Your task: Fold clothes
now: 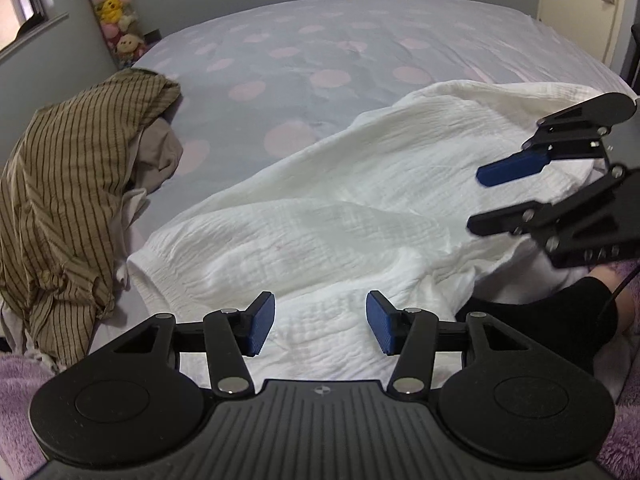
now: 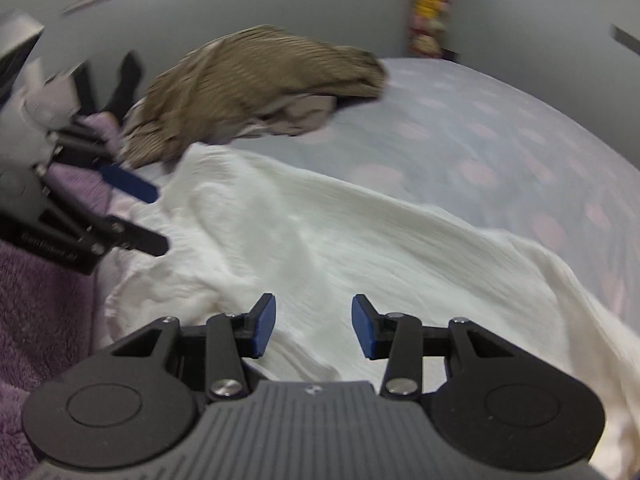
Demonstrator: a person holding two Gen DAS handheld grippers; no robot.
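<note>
One white garment [image 1: 320, 216] lay crumpled along the near edge of the bed [image 1: 320, 60], hanging partly over it. Beyond the garment, the dotted sheet stretched wide and bare to the far edge. One pile of striped brown clothes [image 1: 68, 184] sat just left of the garment. Two grippers hovered over the garment: the left gripper [image 1: 320, 326] and right gripper [image 2: 313, 328], jaws half open, holding nothing.

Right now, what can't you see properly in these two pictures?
- Beige cloth: left wrist view, mostly buried under the brown striped shirt.
- Crinkled white garment: its near edge is hidden behind the left gripper; its kind is unclear.
- Stuffed toys: right wrist view, blurred.
- Person's black sock: cut off by the frame.
</note>
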